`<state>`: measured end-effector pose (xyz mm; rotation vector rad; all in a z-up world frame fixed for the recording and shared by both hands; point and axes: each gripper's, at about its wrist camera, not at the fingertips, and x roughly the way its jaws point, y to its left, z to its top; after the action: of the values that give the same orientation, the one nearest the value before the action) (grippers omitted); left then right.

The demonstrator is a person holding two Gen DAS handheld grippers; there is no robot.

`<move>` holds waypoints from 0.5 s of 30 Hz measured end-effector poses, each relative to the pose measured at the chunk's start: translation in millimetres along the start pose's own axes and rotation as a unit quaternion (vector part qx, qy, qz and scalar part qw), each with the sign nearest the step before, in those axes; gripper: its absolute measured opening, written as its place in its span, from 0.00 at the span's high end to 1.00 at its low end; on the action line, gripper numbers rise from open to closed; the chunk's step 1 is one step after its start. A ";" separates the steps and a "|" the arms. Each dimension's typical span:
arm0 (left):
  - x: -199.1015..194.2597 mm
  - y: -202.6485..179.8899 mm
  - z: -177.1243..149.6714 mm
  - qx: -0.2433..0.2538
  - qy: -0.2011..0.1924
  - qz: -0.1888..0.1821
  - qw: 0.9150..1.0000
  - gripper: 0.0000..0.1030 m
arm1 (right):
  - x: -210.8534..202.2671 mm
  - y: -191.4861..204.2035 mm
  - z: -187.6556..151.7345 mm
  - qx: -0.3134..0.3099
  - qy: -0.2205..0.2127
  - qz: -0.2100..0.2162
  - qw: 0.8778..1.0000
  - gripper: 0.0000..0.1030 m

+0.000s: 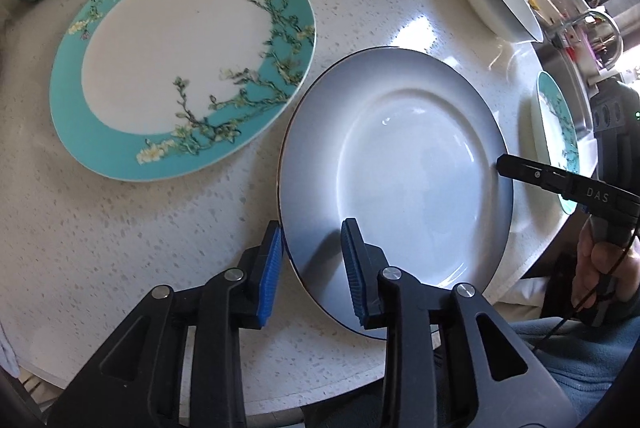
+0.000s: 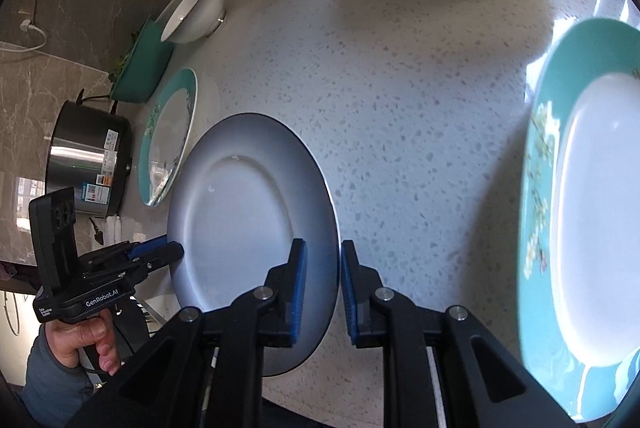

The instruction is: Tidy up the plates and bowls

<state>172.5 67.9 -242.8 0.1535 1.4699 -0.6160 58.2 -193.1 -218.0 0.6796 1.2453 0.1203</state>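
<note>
The grey-white plate (image 1: 400, 164) sits mid-counter and both tongs are on its rim. Seen from the left wrist camera, the left gripper (image 1: 314, 264) straddles the rim at about 7 o'clock, one blue pad outside the edge and one over the plate. There's plenty of plate showing between the pads, so I'd call it partly open and not biting yet. The right gripper (image 2: 323, 288) comes in at the plate's 3 o'clock. Its gap is narrower and the rim runs through it, but I honestly can't tell if the pads are pressing.

Outward from there, a teal flowered plate (image 1: 180, 60) lies at 10 o'clock. Its edge is right up against the grey plate's, maybe under it. A second teal plate (image 2: 592, 220) lies past the 3 o'clock side, and a white bowl (image 1: 496, 4) is at 1 o'clock.

My worry is that glazed rims are slick. If one side lifts before the other has bitten, the plate tips, slides out and clacks onto the teal one beside it. A lopsided lift could also drag it across the speckled countertop (image 1: 120, 248).

Both grippers point steeply down. The right hand (image 1: 600, 268) and left hand (image 2: 80, 340) are wrapped round the handles, reaching in from opposite sides.
</note>
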 end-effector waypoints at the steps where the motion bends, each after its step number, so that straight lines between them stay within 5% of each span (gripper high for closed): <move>1: -1.4 3.3 0.2 0.003 0.002 0.000 1.000 0.73 | 0.6 -0.2 1.0 -0.001 0.001 0.000 1.000 0.82; 7: -1.3 2.4 -0.7 -0.004 -0.005 -0.012 1.000 0.64 | 0.4 -0.4 0.2 -0.007 0.004 -0.007 1.000 0.81; 12: -18.6 13.9 -7.3 -0.017 -0.030 -0.014 0.999 0.34 | 4.3 4.3 0.5 -0.009 0.001 -0.005 1.000 0.77; 15: -34.1 27.7 -13.5 -0.041 -0.043 -0.018 0.998 0.30 | 0.9 4.0 0.7 -0.009 -0.002 -0.009 1.000 0.61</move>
<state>174.5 107.3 -219.3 0.0366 1.4141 -0.5843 60.3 -189.8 -216.5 0.6540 1.2447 0.1152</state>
